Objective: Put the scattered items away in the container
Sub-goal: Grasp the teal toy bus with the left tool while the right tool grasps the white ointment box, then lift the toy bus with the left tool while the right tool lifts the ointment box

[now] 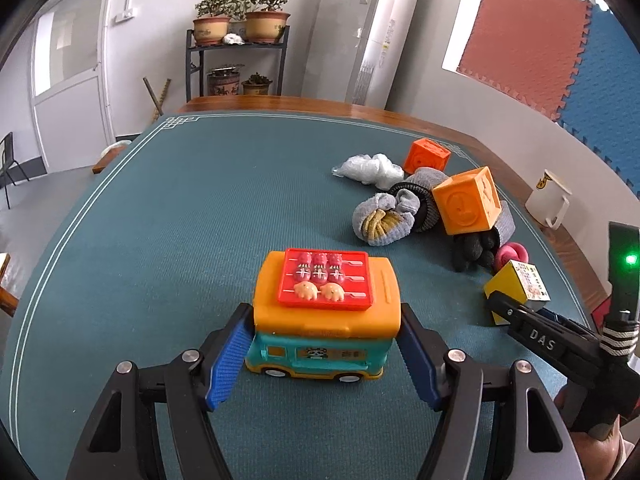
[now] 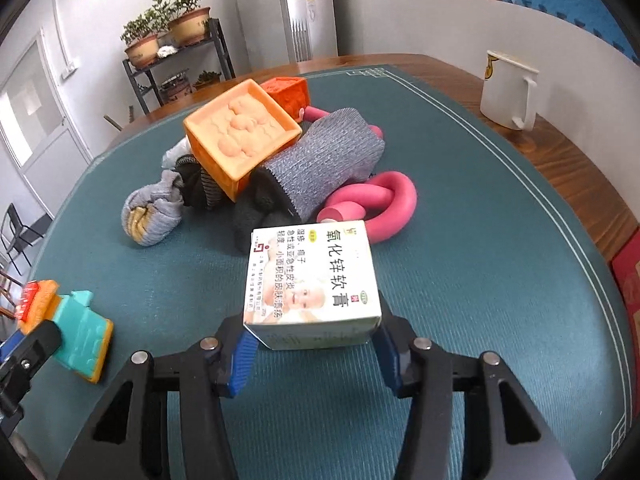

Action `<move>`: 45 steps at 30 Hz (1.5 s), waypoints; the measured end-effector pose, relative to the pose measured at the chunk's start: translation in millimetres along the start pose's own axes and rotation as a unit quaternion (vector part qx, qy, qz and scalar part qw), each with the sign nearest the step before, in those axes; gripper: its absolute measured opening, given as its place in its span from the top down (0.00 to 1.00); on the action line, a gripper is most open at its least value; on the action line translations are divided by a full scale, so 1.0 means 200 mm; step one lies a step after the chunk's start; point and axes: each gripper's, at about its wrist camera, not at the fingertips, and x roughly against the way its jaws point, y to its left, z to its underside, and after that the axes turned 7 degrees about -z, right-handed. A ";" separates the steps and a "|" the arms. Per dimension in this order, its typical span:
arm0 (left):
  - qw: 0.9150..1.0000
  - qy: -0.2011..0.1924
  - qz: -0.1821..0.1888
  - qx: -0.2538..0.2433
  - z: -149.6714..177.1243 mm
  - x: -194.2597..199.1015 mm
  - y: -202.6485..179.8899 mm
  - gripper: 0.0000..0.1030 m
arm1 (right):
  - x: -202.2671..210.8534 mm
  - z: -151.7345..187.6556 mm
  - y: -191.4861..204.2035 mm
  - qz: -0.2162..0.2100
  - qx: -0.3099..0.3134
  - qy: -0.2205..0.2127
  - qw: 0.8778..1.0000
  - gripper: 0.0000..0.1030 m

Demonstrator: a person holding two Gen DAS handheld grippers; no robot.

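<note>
The left gripper [image 1: 324, 356] has its blue pads pressed on both ends of a toy bus [image 1: 322, 328] with a teal body and an orange roof, so its jaws are clamped on the bus. A little red tray [image 1: 326, 280] with pretend food sits flat on the roof. The bus stands on its wheels on the green mat [image 1: 180, 220]. The right gripper [image 2: 314, 344] has its jaws squeezed onto a small white box [image 2: 312, 284] with printed writing and a baby picture on top — the pads touch both sides of the box. Just past the box lies a pile of things, all close together. A pink foam loop [image 2: 380, 204] curls right behind the box. A grey knitted cloth [image 2: 332, 160] and dark socks [image 2: 252, 208] lie beside the loop, and a rolled grey sock [image 2: 148, 216] sits to their left. An orange block [image 2: 240, 140] leans tilted on top of the cloth. Behind it is a second orange block [image 1: 426, 156], and next to that a crumpled clear plastic bag [image 1: 370, 170]. No container shows up in either view. Further off, near the table edge, stands a white mug [image 2: 506, 92] on the wood — well apart from the pile. Far back, potted plants [image 1: 242, 20] sit on a black shelf [image 1: 236, 64] by the wall.
</note>
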 end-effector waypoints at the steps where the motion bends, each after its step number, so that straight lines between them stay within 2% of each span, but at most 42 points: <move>1: 1.000 0.001 0.002 -0.001 0.00 0.00 0.00 0.30 | 0.01 0.00 0.00 -0.001 0.000 -0.003 1.000 0.46; 6: 1.000 0.002 0.005 -0.005 0.01 -0.02 -0.02 0.27 | 0.01 0.02 -0.03 -0.003 -0.007 -0.009 1.000 0.46; 9: 1.000 0.001 0.003 0.000 0.01 -0.02 0.00 0.21 | 0.01 0.02 -0.04 -0.010 -0.011 -0.013 1.000 0.46; 18: 0.999 -0.025 -0.025 0.000 0.07 0.08 0.13 0.21 | 0.05 0.02 -0.03 -0.031 -0.006 -0.031 0.999 0.46; 33: 0.999 -0.016 -0.049 -0.009 0.17 0.17 0.20 0.21 | 0.11 0.04 -0.06 -0.045 -0.015 -0.042 0.998 0.46; 36: 0.999 -0.024 -0.031 -0.037 0.15 0.14 0.21 0.21 | 0.11 0.05 -0.07 -0.043 -0.016 -0.042 0.998 0.46; 39: 0.997 -0.007 0.001 -0.080 0.11 0.08 0.23 0.21 | 0.11 0.05 -0.08 -0.040 -0.018 -0.042 0.998 0.46; 40: 0.996 0.001 0.001 -0.087 0.10 0.06 0.24 0.21 | 0.11 0.05 -0.08 -0.039 -0.019 -0.042 0.998 0.46; 42: 0.996 0.009 0.007 -0.086 0.08 0.04 0.24 0.21 | 0.11 0.05 -0.08 -0.036 -0.019 -0.042 0.998 0.46; 45: 0.996 0.014 0.046 -0.075 0.10 0.04 0.21 0.21 | 0.10 0.05 -0.09 -0.033 -0.019 -0.039 0.999 0.46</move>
